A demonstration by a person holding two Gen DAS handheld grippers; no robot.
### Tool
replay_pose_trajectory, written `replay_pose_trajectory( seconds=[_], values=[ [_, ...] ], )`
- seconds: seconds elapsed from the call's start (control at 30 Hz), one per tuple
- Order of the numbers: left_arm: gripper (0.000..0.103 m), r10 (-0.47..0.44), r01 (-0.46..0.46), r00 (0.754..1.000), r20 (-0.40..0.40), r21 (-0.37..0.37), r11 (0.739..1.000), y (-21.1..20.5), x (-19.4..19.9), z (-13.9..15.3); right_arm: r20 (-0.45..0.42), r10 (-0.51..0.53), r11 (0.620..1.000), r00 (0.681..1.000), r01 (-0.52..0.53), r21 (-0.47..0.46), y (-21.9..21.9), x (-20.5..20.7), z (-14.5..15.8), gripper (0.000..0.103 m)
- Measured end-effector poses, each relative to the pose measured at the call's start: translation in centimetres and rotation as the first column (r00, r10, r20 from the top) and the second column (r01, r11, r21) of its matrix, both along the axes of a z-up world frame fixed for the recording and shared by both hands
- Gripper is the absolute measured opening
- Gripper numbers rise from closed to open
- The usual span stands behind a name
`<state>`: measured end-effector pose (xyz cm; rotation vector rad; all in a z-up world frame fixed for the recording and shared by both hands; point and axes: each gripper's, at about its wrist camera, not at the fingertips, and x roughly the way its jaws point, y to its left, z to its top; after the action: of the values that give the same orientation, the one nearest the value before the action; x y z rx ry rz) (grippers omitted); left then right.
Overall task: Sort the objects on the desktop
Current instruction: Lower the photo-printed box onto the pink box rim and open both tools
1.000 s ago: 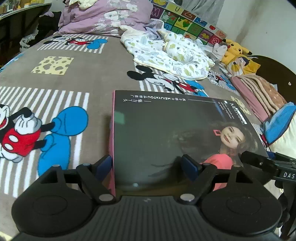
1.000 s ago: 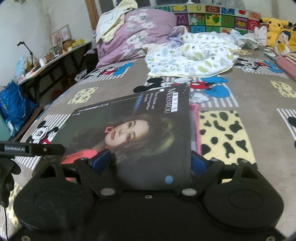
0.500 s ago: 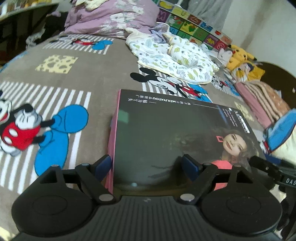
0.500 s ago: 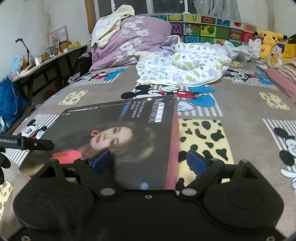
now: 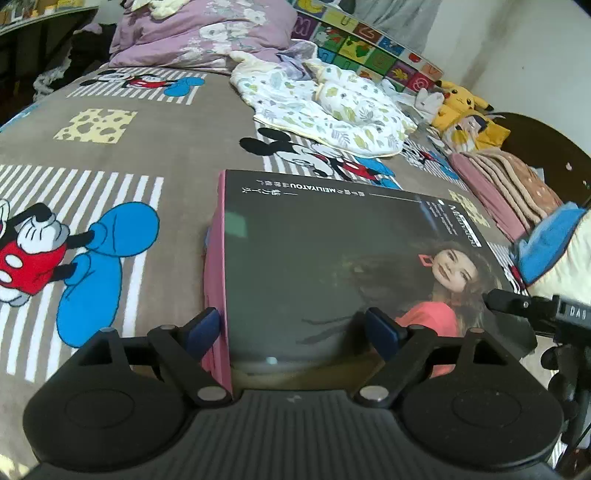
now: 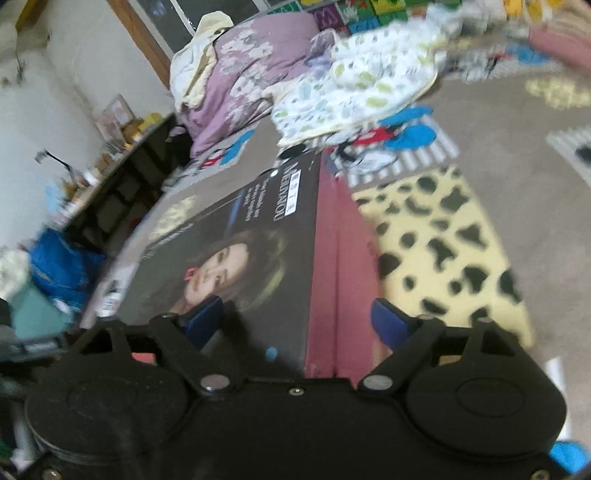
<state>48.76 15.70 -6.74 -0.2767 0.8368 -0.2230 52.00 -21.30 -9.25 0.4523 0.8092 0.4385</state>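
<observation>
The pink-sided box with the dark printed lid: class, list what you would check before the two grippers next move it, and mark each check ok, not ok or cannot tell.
1. Box rests on the bedspread: ok.
2. Left gripper straddles the box's near left corner, jaws opening, one blue finger beside the pink side: ok.
3. Left pads pressing on the box: not ok.
4. Right gripper straddles the near right corner, jaws closing: ok.
5. Right pads in firm contact: cannot tell, the view is blurred.
6. Leaf-print cloth lies apart from the box: ok.

Cartoon-mouse bedspread; purple floral quilt beside leaf-print blanket; yellow plush toy; folded towels.
</observation>
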Motion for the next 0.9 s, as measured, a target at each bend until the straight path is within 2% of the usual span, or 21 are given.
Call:
replay_pose_trajectory(
  seconds=[0.07, 0.17, 0.23, 0.43, 0.57, 0.7, 0.83, 0.9],
  values=[
    [0.087, -0.012, 0.012, 1.0, 0.001, 0.0, 1.0, 0.1, 0.0, 0.0, 0.0, 0.022, 1.0, 1.0, -0.022, 0.002, -0.1, 0.0, 0.0, 0.08],
    [0.087, 0.017, -0.018, 1.0, -0.015, -0.052, 0.998, 0.7, -0.1, -0.5, 0.0, 0.034, 0.999, 0.999, -0.034, -0.001, -0.3, 0.0, 0.0, 0.08],
    [0.087, 0.035, -0.037, 0.999, -0.02, -0.078, 0.996, 1.0, -0.2, -0.8, -0.008, 0.03, 1.0, 1.0, -0.03, 0.007, -0.4, 0.0, -0.2, 0.085],
    [0.088, 0.01, -0.011, 1.0, -0.018, -0.042, 0.999, -0.1, -0.9, 0.0, -0.023, 0.067, 0.995, 0.998, -0.065, 0.075, -1.4, -0.2, -1.0, 0.085],
    [0.089, -0.014, 0.013, 1.0, -0.02, -0.012, 1.0, -0.8, -1.8, 0.3, -0.011, 0.101, 0.994, 0.995, -0.1, 0.053, -1.5, -0.4, -0.9, 0.085],
    [0.089, -0.003, 0.001, 0.999, -0.034, -0.054, 0.999, 0.3, -2.5, -0.5, -0.048, 0.123, 0.987, 0.991, -0.117, 0.108, -3.2, -0.6, -1.6, 0.084],
    [0.089, 0.034, -0.04, 0.998, -0.055, -0.109, 0.993, 1.0, -3.1, -1.7, -0.053, 0.104, 0.994, 0.993, -0.102, 0.04, -4.1, -1.7, -2.3, 0.085],
    [0.089, 0.027, -0.033, 0.998, -0.053, -0.119, 0.992, 0.5, -3.3, -1.9, -0.065, 0.087, 0.994, 0.994, -0.083, 0.067, -4.5, -1.9, -2.9, 0.085]
  ],
)
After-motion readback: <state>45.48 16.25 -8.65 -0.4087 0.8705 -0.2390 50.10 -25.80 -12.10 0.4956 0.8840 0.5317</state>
